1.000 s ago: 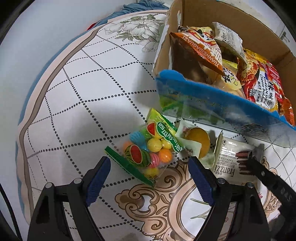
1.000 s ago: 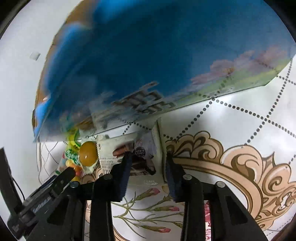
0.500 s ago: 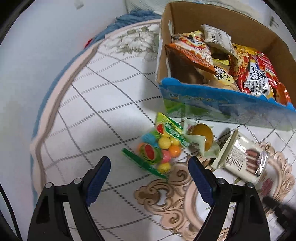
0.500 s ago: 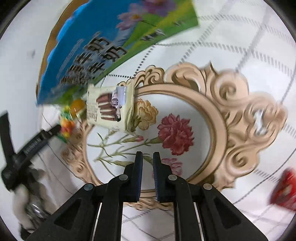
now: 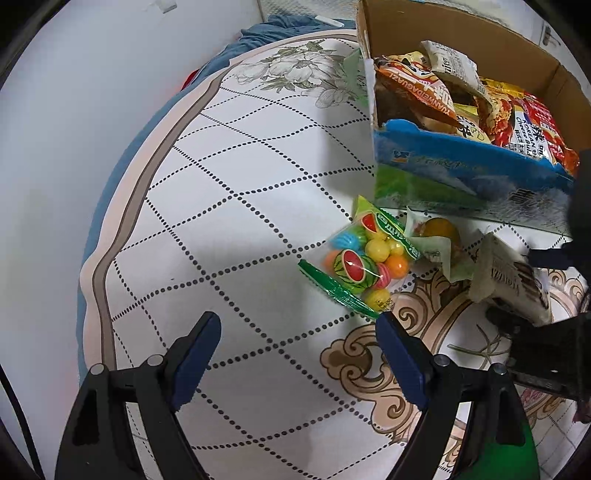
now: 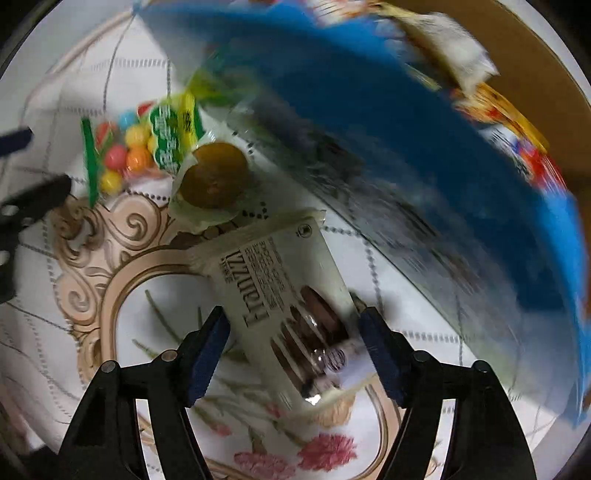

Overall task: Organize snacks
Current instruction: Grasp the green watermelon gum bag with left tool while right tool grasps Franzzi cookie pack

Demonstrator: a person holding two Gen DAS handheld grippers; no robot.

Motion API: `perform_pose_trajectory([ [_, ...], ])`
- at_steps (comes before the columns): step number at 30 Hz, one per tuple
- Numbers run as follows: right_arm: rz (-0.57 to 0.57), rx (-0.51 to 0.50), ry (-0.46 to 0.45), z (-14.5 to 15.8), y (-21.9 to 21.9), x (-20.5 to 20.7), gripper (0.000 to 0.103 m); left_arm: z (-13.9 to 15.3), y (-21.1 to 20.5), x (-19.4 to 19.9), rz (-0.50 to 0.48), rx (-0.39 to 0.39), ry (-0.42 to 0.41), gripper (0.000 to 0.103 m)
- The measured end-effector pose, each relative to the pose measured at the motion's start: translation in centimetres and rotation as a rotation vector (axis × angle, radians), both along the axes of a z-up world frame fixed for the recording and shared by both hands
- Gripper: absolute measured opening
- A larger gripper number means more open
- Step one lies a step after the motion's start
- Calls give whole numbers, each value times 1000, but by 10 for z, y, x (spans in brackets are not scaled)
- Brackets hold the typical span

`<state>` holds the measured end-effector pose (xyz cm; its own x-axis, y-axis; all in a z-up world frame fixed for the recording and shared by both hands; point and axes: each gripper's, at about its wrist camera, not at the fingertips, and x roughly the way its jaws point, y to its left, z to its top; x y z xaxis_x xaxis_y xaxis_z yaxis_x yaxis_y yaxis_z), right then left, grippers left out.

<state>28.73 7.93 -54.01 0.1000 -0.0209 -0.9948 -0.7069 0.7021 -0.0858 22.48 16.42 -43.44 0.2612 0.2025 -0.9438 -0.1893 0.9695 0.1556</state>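
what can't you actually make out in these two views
- Cardboard box: the left wrist view's top and right edges cut it off; snack packs piled inside hide its floor.
- Box print: smeared by motion blur in the right wrist view.
- Franzzi wafer pack: lies between the opening right gripper; its small print is too blurry to read.
- Orange snack: its wrapper text is too small to read.

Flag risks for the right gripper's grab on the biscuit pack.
1. The biscuit pack lies slanted between the right gripper's opening jaws, so they may catch only a corner and twist it.
2. Its far end sits by the round yellow snack, which may get dragged.
3. The box stands close behind; a lift could clip its blue wall.
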Motion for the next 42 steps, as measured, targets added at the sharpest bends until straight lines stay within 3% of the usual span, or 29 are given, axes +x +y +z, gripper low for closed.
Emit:
perform_pose_trajectory([
  [6,-89,15,30,-9,9,8,73,1,-3,24,-70,-3,10,86],
  [10,-274,43,92,-7,-32,11,73,1,-18,41,-161,8,40,85],
  [14,-499,122,181,-10,-66,0,73,-15,-40,63,-268,26,108,85],
  [17,-608,189,245,-13,-80,-2,73,-32,-53,76,-331,44,172,86],
  [20,-620,231,244,-9,-86,0,79,-46,-66,86,-379,82,216,85],
  [23,-582,207,210,-3,-85,5,83,-56,-70,92,-408,104,239,85],
  [30,-522,107,196,-26,-51,15,83,-52,-60,84,-367,65,203,56],
  [31,-525,103,187,-26,-50,14,79,-51,-57,80,-350,51,199,52],
  [33,-554,113,193,-26,-49,3,68,-47,-49,70,-306,6,195,51],
  [42,-736,133,340,-22,-96,-75,67,-34,-38,-13,-127,-87,255,51],
])
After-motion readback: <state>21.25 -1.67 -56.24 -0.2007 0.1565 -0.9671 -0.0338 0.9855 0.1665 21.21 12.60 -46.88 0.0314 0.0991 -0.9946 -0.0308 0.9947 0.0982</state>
